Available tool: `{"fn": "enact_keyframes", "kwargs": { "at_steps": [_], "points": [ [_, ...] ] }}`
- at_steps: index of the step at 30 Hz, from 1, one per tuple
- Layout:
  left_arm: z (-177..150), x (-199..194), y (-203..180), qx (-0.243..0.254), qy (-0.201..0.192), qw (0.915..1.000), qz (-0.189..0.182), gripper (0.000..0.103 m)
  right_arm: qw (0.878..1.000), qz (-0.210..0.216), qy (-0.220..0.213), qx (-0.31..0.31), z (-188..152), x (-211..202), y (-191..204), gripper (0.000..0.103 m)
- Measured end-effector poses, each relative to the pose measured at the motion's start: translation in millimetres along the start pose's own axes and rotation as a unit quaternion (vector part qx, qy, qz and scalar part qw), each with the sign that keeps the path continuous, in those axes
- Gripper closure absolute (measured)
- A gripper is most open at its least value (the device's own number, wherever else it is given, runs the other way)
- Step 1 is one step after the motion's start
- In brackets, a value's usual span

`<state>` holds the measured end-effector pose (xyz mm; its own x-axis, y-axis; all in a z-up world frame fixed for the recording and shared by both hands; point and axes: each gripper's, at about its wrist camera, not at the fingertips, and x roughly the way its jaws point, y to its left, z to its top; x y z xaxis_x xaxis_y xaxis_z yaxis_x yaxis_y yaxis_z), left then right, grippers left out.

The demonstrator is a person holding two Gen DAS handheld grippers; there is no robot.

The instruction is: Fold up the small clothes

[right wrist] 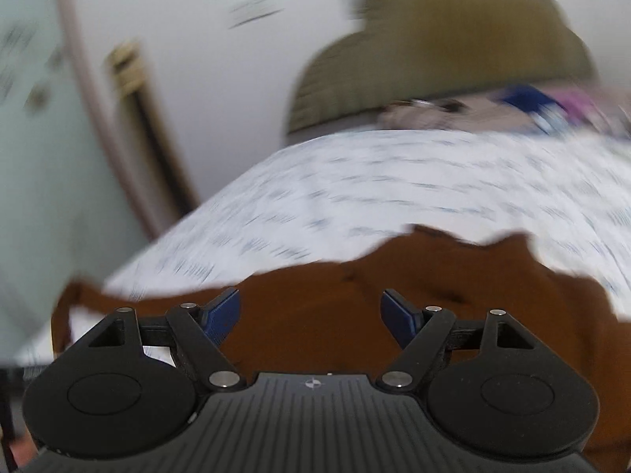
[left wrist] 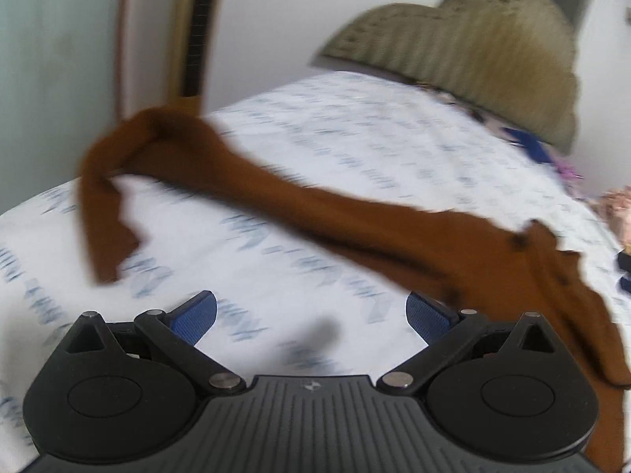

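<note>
A rust-brown garment [left wrist: 315,213] lies stretched across the white patterned bedsheet [left wrist: 355,138], one sleeve curling up at the far left. It runs down past the right side of my left gripper [left wrist: 311,315], which is open with nothing between its blue pads [left wrist: 197,315]. In the right wrist view the same brown garment [right wrist: 394,276] spreads just beyond and under my right gripper [right wrist: 311,315]. Its jaws stand wide apart over the cloth, and the pads [right wrist: 223,313] do not press on it. Both views are blurred.
An olive-beige ribbed headboard or cushion [left wrist: 473,47] stands at the far end of the bed. Blue, pink and purple clothes [right wrist: 544,106] are heaped along the far right edge. A white wall and a door frame [left wrist: 193,31] lie to the left.
</note>
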<state>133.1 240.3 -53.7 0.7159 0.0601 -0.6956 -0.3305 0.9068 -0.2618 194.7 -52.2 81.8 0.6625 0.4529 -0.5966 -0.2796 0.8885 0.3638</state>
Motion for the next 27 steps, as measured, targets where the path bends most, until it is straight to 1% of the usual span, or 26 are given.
{"fn": "enact_keyframes", "kwargs": {
  "at_steps": [1,3,4,5,6,8,9,10,11,12,13,14,15,16,17,19,20,22,24,25,27],
  "points": [
    [6,3,-13,0.009,0.002,0.9999,-0.009,0.000,0.999,-0.023,-0.006,0.022,1,-8,-19,0.026],
    [18,8,-47,0.029,-0.008,0.9989,-0.035,0.000,0.996,-0.065,-0.013,0.056,1,-13,-54,0.025],
    [22,10,-64,0.044,-0.012,0.9979,-0.046,0.000,0.993,-0.081,-0.011,0.079,-3,-13,-71,0.025],
    [27,15,-85,0.065,-0.008,0.9962,-0.057,0.000,0.991,-0.085,-0.006,0.106,-3,-6,-86,0.025],
    [32,23,-108,0.086,0.002,0.9935,-0.075,0.000,0.987,-0.078,0.005,0.141,-7,-4,-104,0.025],
    [37,42,-149,0.104,0.016,0.9882,-0.112,0.000,0.978,-0.047,0.019,0.201,-19,10,-127,0.025],
    [39,53,-169,0.118,0.024,0.9834,-0.136,0.000,0.972,-0.026,0.021,0.232,-25,12,-138,0.025],
    [41,65,-188,0.135,0.032,0.9783,-0.154,0.000,0.967,-0.016,0.017,0.253,-29,13,-145,0.025],
    [41,75,-205,0.150,0.037,0.9751,-0.159,0.000,0.965,-0.004,0.013,0.264,-30,13,-151,0.025],
    [43,87,-219,0.161,0.040,0.9745,-0.151,0.000,0.965,0.006,0.011,0.262,-35,10,-153,0.025],
    [45,98,-230,0.170,0.039,0.9742,-0.144,0.000,0.967,0.007,0.012,0.255,-36,11,-156,0.025],
    [47,108,-238,0.173,0.041,0.9744,-0.138,0.000,0.969,0.006,0.013,0.245,-38,8,-156,0.025],
    [49,121,-244,0.168,0.052,0.9755,-0.132,0.000,0.972,0.007,0.015,0.235,-41,3,-156,0.025],
    [51,130,-247,0.157,0.067,0.9757,-0.137,0.000,0.973,0.012,0.018,0.231,-44,-2,-157,0.025],
    [53,140,-247,0.141,0.082,0.9753,-0.150,0.000,0.973,0.018,0.022,0.230,-47,-6,-158,0.025],
    [56,156,-244,0.097,0.099,0.9763,-0.166,0.000,0.972,0.030,0.026,0.230,-45,-4,-161,0.025],
    [58,164,-243,0.078,0.108,0.9767,-0.168,0.000,0.972,0.032,0.030,0.229,-42,0,-163,0.025],
    [59,179,-241,0.058,0.121,0.9764,-0.169,0.000,0.973,0.035,0.037,0.226,-43,1,-164,0.025],
    [58,188,-242,0.054,0.121,0.9773,-0.165,0.001,0.974,0.040,0.041,0.220,-43,0,-164,0.025],
    [56,191,-245,0.061,0.123,0.9775,-0.160,0.001,0.974,0.039,0.043,0.217,-43,1,-163,0.025],
    [54,192,-249,0.075,0.125,0.9753,-0.166,0.001,0.978,0.036,0.040,0.203,-43,0,-161,0.025]
  ]
}}
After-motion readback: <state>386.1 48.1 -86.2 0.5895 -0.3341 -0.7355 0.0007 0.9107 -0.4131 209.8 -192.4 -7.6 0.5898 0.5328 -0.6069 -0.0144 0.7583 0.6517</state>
